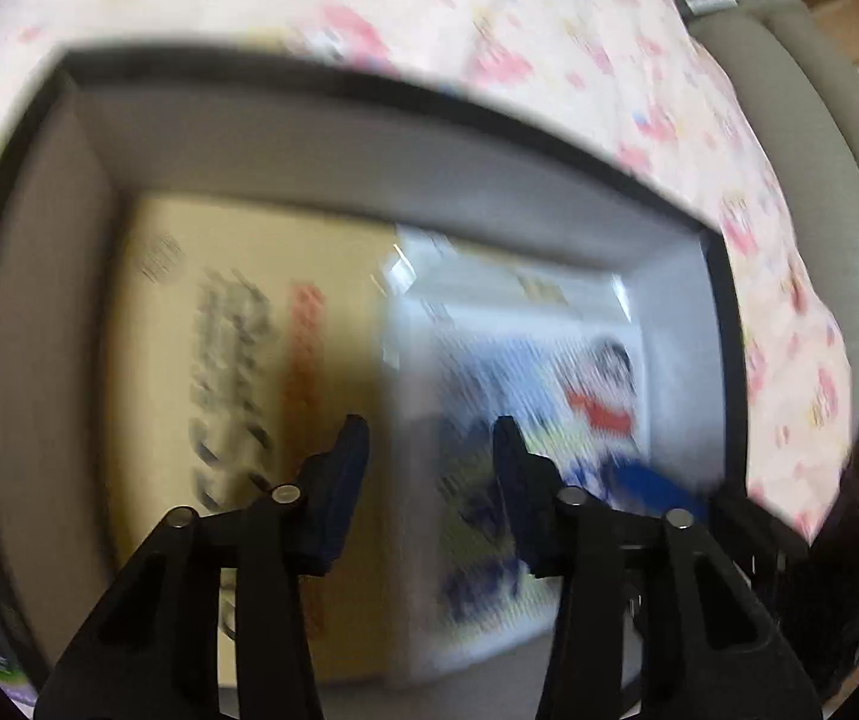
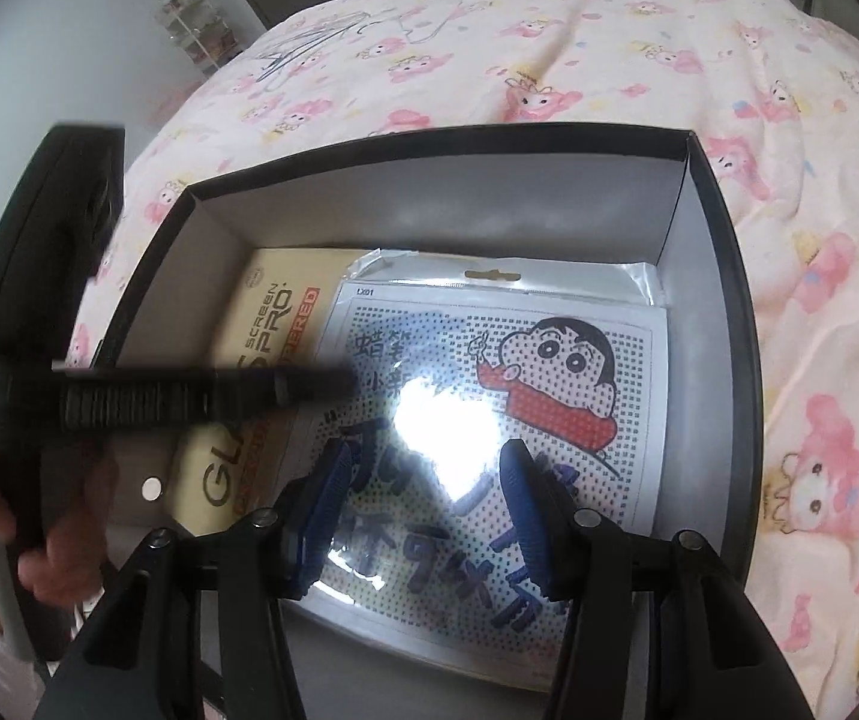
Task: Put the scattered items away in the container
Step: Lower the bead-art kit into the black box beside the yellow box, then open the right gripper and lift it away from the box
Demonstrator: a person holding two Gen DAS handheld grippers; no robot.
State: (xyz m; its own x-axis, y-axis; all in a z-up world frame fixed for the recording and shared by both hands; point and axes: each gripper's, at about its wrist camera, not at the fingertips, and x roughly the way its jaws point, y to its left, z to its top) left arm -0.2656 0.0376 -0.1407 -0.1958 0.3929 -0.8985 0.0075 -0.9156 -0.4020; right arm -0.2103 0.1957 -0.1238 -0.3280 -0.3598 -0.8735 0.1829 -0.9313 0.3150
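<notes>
Two packets in box, left view blurred, glare hiding print.

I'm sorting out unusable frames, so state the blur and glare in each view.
Left wrist view: heavy motion blur smears the box, the print on the tan pack and the cartoon pack. Right wrist view: mostly sharp, but a white glare patch on the cartoon pack washes out its middle, and the left gripper crossing the frame is blurred.

Both wrist cameras look steeply down, close above the black box on the pink bedspread. Shared: beige screen-protector pack and cartoon packet. Left view blurred, apparently nearer.
</notes>
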